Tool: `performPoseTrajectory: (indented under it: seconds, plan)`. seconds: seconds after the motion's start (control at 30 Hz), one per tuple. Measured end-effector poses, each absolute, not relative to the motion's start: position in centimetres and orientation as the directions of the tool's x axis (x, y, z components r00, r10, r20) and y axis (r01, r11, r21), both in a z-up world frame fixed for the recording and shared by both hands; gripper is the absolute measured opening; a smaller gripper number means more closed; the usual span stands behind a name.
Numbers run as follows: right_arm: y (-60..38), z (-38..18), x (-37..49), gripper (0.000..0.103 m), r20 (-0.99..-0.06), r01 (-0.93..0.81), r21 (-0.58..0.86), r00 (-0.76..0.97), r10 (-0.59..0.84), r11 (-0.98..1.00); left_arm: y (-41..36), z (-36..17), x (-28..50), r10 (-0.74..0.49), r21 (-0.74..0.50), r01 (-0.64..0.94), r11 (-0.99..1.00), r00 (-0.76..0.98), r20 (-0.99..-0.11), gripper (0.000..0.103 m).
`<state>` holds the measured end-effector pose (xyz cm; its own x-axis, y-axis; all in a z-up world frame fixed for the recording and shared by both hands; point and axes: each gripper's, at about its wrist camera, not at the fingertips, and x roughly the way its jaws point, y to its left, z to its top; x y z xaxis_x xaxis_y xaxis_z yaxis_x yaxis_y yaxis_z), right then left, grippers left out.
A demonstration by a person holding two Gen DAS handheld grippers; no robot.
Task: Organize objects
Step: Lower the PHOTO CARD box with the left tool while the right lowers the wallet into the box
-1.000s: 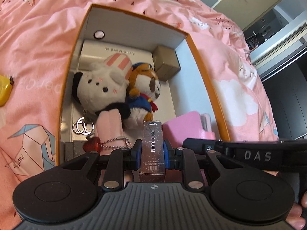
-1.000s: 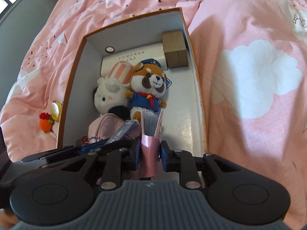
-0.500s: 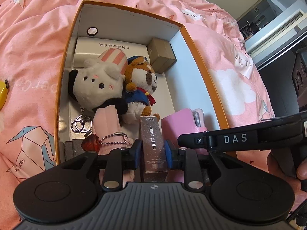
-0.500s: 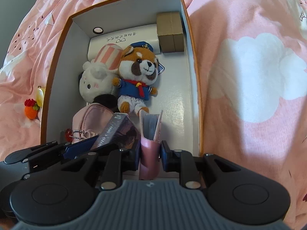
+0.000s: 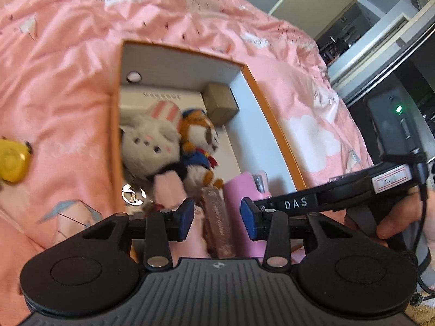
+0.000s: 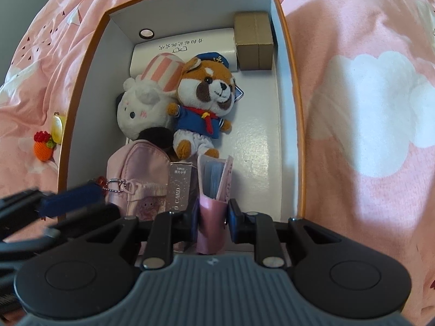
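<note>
The left tool (image 5: 217, 218) is opening, its pads clear of the card box (image 6: 179, 190), which stands at the box's (image 6: 284, 81) six o'clock end. The right tool (image 6: 213, 218) clamps the pink album (image 6: 214, 190) upright beside it, apparently to file both spine-up.

two plush toys (image 6: 174, 100), one orange-rimmed box (image 6: 288, 62)

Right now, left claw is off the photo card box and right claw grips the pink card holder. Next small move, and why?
Probably open the right claw and release the pink card holder: it stands upright in the orange box beside the photo card box. The left claw is opening, pads clear of that box.
</note>
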<state>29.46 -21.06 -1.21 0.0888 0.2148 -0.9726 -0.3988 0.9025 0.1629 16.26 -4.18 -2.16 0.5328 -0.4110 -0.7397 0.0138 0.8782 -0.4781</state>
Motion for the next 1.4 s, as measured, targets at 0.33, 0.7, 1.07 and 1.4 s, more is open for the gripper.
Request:
performPoseTrajectory:
  seconds: [0.33,0.7,1.07,1.4]
  plan:
    - [-19.8,0.1,29.4,0.023,-0.983,-0.481,0.109,0.076,0.164,0.870,0.1,-1.7,14.4,-0.359,-0.486,-0.075,0.871,0.578,-0.733,0.046]
    - [-18.0,-0.6,30.6,0.023,-0.993,-0.479,0.118,-0.033,0.117,0.870,2.3,-2.1,13.9,-0.381,-0.541,-0.106,0.834,0.598,-0.705,0.046]
    - [-18.5,-1.1,30.7,0.023,-1.000,-0.447,0.008,0.011,0.014,0.894,3.5,-3.3,14.4,-0.399,-0.569,-0.129,0.812,0.588,-0.704,0.046]
    - [-17.5,-3.4,31.4,0.023,-0.995,-0.433,0.087,-0.081,0.057,0.897,4.1,-3.1,14.3,-0.397,-0.573,-0.132,0.809,0.596,-0.698,0.046]
